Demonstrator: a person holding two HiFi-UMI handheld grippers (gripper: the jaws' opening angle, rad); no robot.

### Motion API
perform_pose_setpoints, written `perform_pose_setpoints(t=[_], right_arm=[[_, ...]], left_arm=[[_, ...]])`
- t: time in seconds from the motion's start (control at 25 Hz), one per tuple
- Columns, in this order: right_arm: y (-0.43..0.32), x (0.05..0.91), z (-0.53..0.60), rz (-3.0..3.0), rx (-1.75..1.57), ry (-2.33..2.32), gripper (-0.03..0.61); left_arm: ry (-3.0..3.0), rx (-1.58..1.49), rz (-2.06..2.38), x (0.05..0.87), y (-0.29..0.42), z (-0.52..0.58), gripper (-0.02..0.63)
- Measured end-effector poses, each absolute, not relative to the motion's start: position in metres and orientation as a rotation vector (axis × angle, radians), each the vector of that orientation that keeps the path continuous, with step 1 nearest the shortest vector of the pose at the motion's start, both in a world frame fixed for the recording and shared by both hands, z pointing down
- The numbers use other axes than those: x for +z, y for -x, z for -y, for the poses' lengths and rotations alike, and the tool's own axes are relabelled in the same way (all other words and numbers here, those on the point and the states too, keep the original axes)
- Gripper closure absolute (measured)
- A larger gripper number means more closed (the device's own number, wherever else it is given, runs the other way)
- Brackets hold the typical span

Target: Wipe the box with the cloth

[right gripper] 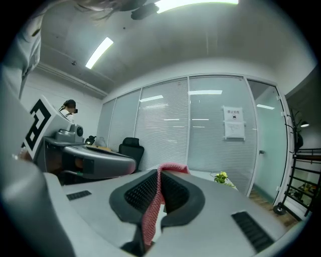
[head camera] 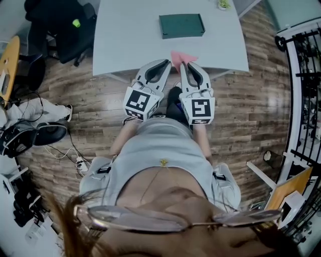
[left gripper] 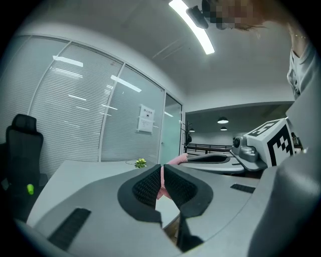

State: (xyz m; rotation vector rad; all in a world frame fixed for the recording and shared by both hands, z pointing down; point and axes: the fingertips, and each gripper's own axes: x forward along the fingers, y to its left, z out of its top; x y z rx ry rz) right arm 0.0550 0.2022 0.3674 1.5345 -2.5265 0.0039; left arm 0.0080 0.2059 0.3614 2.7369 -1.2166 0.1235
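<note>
A dark green box lies flat on the pale table, far from both grippers. The pink cloth hangs at the table's near edge, between the two gripper tips. My right gripper is shut on it; the right gripper view shows the cloth pinched between the pads and trailing down. My left gripper is just left of it, jaws nearly together with a strip of the cloth in the slit. Both grippers are held close to the person's body, below the table edge.
A small green plant stands at the table's far right. A black office chair sits left of the table. Cables and gear lie on the wooden floor at left. A black rack stands at right.
</note>
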Motion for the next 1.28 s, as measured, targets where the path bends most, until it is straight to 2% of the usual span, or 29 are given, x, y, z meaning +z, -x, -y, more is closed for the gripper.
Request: perform_pose_setpoints(t=[0.76,1.28], right_arm=[[-0.134,0.372,-0.025,2.549,-0.01,-1.387,0.551],[-0.148,0.39,0.023,2.523,0.018,-1.361,0.552]], left_arm=[[-2.613,0.128,1.343,0.365,-0.074,-0.04,0.577],[-2.565,0.161,1.394,0.383,-0.072,0.007,0.577]])
